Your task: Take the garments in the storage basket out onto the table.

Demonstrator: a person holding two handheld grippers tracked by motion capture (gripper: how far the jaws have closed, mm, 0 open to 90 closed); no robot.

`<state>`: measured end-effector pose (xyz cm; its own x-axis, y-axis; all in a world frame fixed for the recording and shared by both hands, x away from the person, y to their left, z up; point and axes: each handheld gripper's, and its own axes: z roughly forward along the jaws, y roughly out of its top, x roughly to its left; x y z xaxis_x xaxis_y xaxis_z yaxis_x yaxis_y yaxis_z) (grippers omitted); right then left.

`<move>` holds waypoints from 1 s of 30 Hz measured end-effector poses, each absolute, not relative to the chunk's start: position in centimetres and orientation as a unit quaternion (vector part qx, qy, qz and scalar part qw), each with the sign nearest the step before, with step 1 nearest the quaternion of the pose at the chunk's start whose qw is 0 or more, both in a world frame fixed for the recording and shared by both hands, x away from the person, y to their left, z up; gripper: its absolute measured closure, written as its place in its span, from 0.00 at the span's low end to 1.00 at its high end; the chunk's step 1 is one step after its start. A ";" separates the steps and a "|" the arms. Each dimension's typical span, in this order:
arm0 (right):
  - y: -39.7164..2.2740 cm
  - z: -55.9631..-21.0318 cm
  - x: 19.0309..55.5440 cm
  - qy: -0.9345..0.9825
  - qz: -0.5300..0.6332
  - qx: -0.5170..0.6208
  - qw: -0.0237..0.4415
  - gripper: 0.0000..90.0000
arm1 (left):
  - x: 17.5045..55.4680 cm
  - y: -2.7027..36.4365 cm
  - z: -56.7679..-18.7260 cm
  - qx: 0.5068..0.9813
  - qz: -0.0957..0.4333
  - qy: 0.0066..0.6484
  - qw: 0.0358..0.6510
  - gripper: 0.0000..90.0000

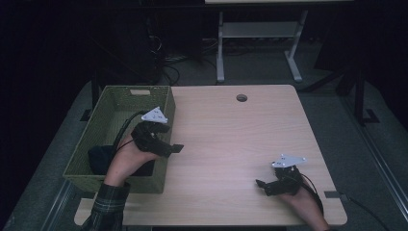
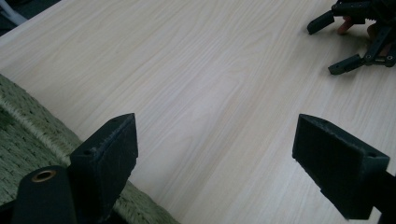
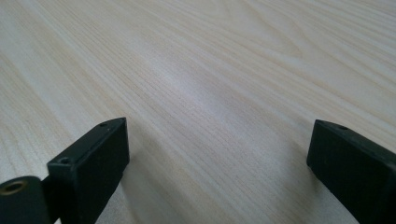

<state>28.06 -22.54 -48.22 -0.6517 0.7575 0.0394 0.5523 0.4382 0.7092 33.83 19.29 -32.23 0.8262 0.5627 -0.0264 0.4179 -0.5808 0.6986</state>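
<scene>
Grippers are both wide open and hold nothing. Left gripper hangs over the green basket rim at nine o'clock; right gripper waits at five o'clock. Left might bump the rim and tip it.

The bench has a pale wood-grain top with rounded corners. A small round hole sits in it near the far edge, a little right of the middle. A short dark strip lies on the bench at its right front corner. Grey floor surrounds the bench on all sides. Beyond the far edge of the bench stands a white table frame with two legs and a crossbar. To the left of that frame, also beyond the bench, dark cables lie tangled on the floor.
</scene>
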 end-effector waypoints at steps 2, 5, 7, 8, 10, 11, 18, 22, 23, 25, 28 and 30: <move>-22.5 -48.2 28.1 0.836 0.357 0.392 0.144 0.06 | 33.8 19.5 -32.2 0.883 0.101 0.278 0.364 0.16; -22.5 -48.2 28.1 0.836 0.357 0.392 0.144 0.06 | 33.9 19.8 -32.1 0.883 0.099 0.281 0.362 0.16; -22.5 -48.2 28.1 0.836 0.357 0.392 0.144 0.06 | 33.8 20.0 -32.1 0.883 0.099 0.284 0.360 0.16; -22.5 -48.2 28.1 0.836 0.357 0.392 0.144 0.06 | 33.9 20.1 -32.1 0.884 0.100 0.283 0.358 0.16; -22.5 -48.2 28.1 0.836 0.357 0.392 0.144 0.06 | 33.8 20.3 -32.1 0.883 0.101 0.286 0.358 0.16; -22.5 -48.2 28.1 0.836 0.357 0.392 0.144 0.06 | 33.8 20.5 -32.0 0.882 0.101 0.290 0.356 0.16; -22.5 -48.2 28.1 0.836 0.357 0.392 0.144 0.06 | 33.8 21.4 -31.8 0.880 0.108 0.300 0.352 0.16; -22.5 -48.2 28.1 0.836 0.357 0.392 0.144 0.06 | 33.8 21.9 -31.8 0.880 0.113 0.307 0.343 0.16; -22.5 -48.2 28.1 0.836 0.357 0.392 0.144 0.06 | 33.8 22.1 -31.8 0.880 0.114 0.308 0.342 0.16; -22.5 -48.2 28.1 0.836 0.357 0.392 0.144 0.06 | 33.8 22.4 -31.7 0.880 0.118 0.313 0.337 0.16; -22.5 -48.2 28.1 0.836 0.357 0.392 0.144 0.06 | 33.7 22.9 -31.6 0.879 0.123 0.318 0.332 0.16; -22.5 -48.2 28.1 0.836 0.357 0.392 0.144 0.06 | 33.7 23.3 -31.6 0.878 0.125 0.322 0.331 0.16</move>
<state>28.07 -22.55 -48.22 -0.6518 0.7574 0.0395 0.5523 0.4384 0.7090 33.68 23.30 -31.56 0.7612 0.6485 0.0072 0.4825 -0.5736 0.6619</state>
